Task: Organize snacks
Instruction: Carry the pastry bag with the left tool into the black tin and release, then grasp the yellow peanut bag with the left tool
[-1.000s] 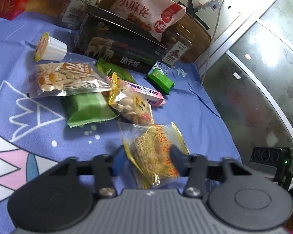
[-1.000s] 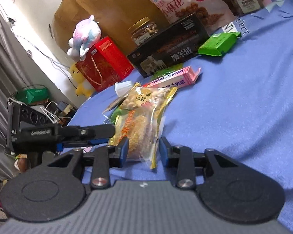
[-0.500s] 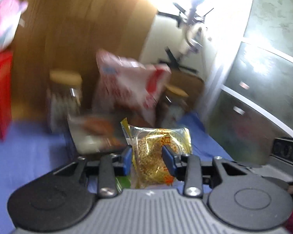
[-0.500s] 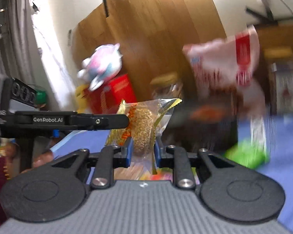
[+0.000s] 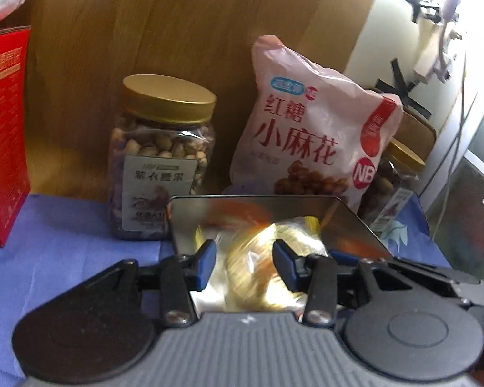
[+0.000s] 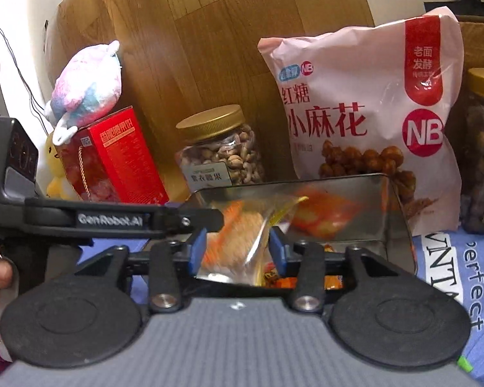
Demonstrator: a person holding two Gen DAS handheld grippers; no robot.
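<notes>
A clear yellow-edged packet of sesame snack [image 5: 261,274] hangs blurred between the fingers of my left gripper [image 5: 244,266], over the open metal tin [image 5: 209,208]. The left jaws stand wider than the packet and do not pinch it. My right gripper [image 6: 238,251] frames the same packet [image 6: 238,245] over the tin [image 6: 393,225]; its jaws are also spread, with gaps beside the packet. Orange wrapped snacks [image 6: 322,216] lie inside the tin. The left gripper's arm [image 6: 113,219] crosses the right wrist view.
A gold-lidded nut jar [image 5: 161,167], a pink snack bag [image 5: 309,142] and a second jar [image 5: 393,187] stand behind the tin against a wooden panel. A red box [image 6: 116,158] with a plush toy [image 6: 87,87] stands left. Blue cloth [image 5: 48,248] covers the table.
Both grippers carried the sesame packet from the cloth up and over the open tin. Their jaws have since widened, and the packet now looks blurred, dropping between them.
</notes>
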